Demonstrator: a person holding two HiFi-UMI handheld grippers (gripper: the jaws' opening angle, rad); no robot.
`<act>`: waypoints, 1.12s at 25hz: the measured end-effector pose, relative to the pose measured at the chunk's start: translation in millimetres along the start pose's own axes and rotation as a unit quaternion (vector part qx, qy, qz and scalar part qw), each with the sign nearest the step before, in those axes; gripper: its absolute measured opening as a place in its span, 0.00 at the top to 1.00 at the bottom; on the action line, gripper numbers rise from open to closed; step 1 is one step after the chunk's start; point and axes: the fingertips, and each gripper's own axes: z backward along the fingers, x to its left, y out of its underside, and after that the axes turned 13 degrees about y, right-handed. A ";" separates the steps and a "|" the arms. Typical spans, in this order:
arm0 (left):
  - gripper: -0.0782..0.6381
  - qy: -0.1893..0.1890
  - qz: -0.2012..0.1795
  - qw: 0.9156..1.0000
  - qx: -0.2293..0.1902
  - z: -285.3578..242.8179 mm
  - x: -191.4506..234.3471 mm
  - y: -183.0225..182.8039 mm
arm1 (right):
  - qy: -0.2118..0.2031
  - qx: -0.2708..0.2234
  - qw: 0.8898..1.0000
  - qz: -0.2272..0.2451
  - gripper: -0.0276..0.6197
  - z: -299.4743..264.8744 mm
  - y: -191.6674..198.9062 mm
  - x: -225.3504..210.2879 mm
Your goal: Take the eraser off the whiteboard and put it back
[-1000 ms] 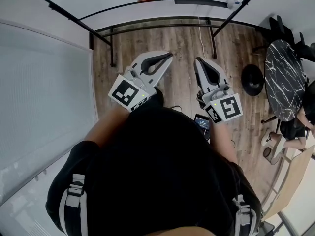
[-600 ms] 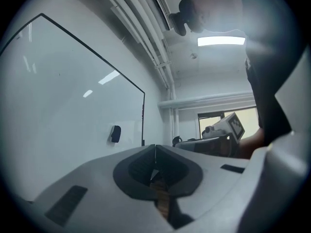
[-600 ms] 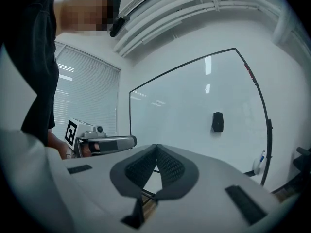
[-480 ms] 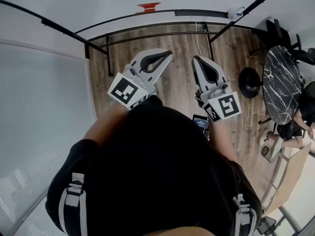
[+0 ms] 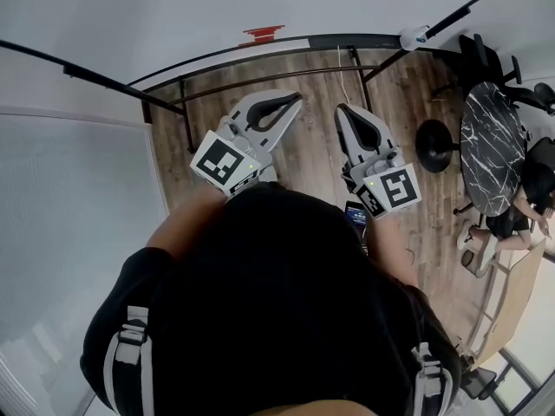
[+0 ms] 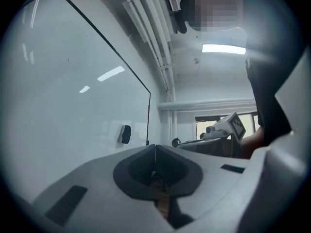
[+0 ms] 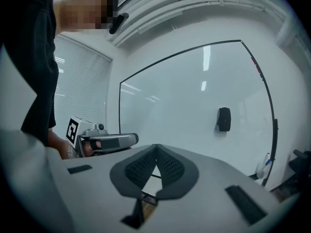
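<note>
The eraser (image 7: pixel 223 119) is seen clinging upright to the whiteboard (image 7: pixel 184 96), on its right part and well above the lower rail. It is presumably held there by a magnet, so that it can be pulled straight off. It is not yet touched, and both grippers are well apart from the board.

The left gripper (image 5: pixel 293 102) and the right gripper (image 5: pixel 343 113) are held side by side in front of the body, over the wooden floor (image 5: pixel 312 159), and are pointed about level at the board. The fingers of each are pressed together with nothing between them, as each gripper's own view confirms. This is judged to be a carrying posture for the approach, since nothing is yet within reach to be gripped.

Against the earlier head views, more of the board's face is taken in and its lower rail is shown lower in the picture. A dark shape, probably the eraser, is now caught at the far top edge. The grippers are kept in the same posture, with the jaws closed throughout.
</note>
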 end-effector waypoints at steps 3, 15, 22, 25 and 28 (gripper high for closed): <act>0.88 0.006 0.001 1.000 -0.001 7.2 16.8 -2.7 | 0.008 0.004 1.000 -0.002 0.95 -15.8 -1.0 5.5; 0.88 0.000 0.013 1.000 0.006 -5.8 60.2 6.0 | 0.014 0.014 1.000 -0.020 0.95 -54.5 4.0 -16.7; 0.88 -0.027 0.000 1.000 0.014 -35.0 88.0 -0.4 | -0.008 0.006 1.000 -0.025 0.95 -87.4 0.1 -55.1; 0.88 -0.037 -0.007 0.999 0.015 -53.4 103.3 -6.5 | -0.019 0.000 1.000 -0.023 0.95 -103.2 -8.3 -76.7; 0.88 -0.046 -0.013 0.999 0.016 -73.2 120.3 -8.9 | -0.025 -0.005 0.999 -0.020 0.95 -119.0 -16.1 -100.7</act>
